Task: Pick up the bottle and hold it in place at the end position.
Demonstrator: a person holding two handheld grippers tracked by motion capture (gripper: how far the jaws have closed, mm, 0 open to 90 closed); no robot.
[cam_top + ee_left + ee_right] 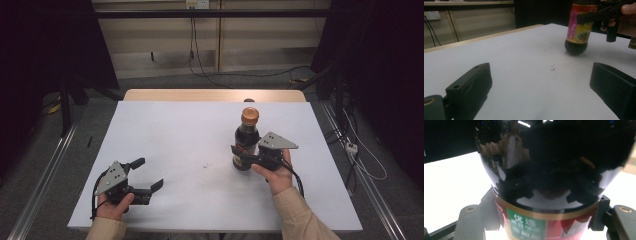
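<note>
Closest to us, the left hand [114,204] holds the left gripper [148,175] low over the white table [190,130], jaws spread wide with nothing between them. In the left gripper view those two black jaws frame bare tabletop, and the bottle [579,27] stands well beyond them, off to the right. There we find the right gripper [239,156], held by the right hand [277,175], its jaws clamped on either side of the bottle at the label. The bottle is dark, with an orange cap [250,116], standing upright on the table. A small dark smudge [205,165] lies on the table just left of the bottle, between it and the left gripper.
</note>
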